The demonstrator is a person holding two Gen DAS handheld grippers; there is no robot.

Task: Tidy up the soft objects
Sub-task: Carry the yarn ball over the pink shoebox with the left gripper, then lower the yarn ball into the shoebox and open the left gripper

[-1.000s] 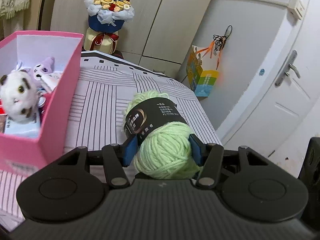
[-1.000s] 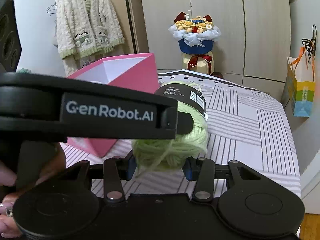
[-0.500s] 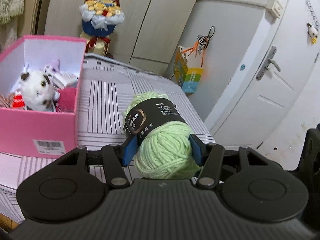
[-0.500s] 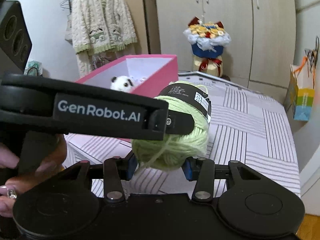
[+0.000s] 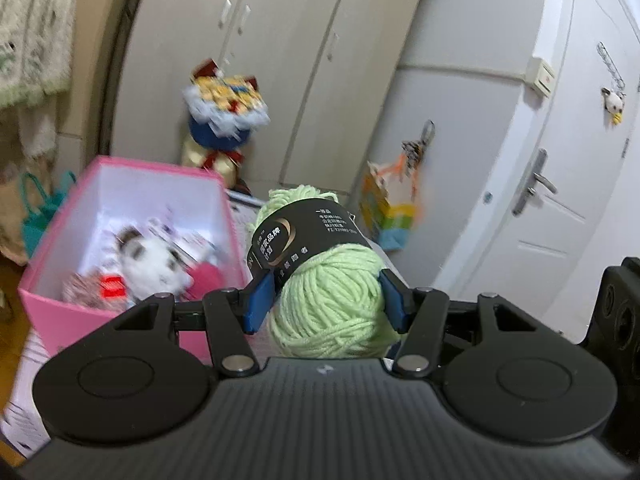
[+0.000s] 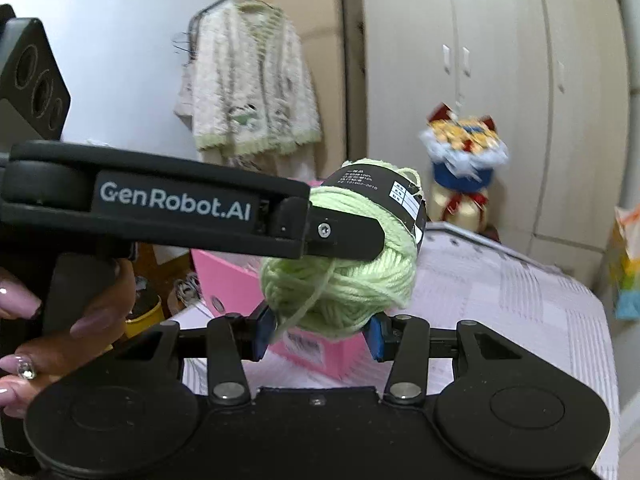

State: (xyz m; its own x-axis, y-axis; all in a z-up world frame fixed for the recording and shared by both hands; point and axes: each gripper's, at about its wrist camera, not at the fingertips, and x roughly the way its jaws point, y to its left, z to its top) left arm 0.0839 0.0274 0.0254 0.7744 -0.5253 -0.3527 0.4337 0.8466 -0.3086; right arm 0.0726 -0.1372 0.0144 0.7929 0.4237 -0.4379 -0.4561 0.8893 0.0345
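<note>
A ball of light green yarn (image 5: pixel 332 300) with a black paper band hangs in the air, and both grippers hold it. My left gripper (image 5: pixel 326 300) is shut on it, blue pads pressed into its sides. In the right wrist view the same yarn (image 6: pixel 348 280) sits between the blue pads of my right gripper (image 6: pixel 320 332), also shut on it, while a left gripper finger (image 6: pixel 340 236) crosses in front. The pink box (image 5: pixel 132 176) stands open just left of and below the yarn, with a white plush toy (image 5: pixel 152 264) and other soft things inside.
A striped bedcover (image 6: pixel 500 300) lies under the box. A wrapped bouquet (image 5: pixel 224 112) stands by the wardrobe behind. A colourful paper bag (image 5: pixel 392 208) hangs near the white door (image 5: pixel 560 200). A knitted cardigan (image 6: pixel 252 80) hangs at the left. A person's hand (image 6: pixel 60 340) grips the left handle.
Both grippers have risen together with the yarn and shifted towards the pink box, which is now seen from higher up. The grip on the yarn is unchanged.
</note>
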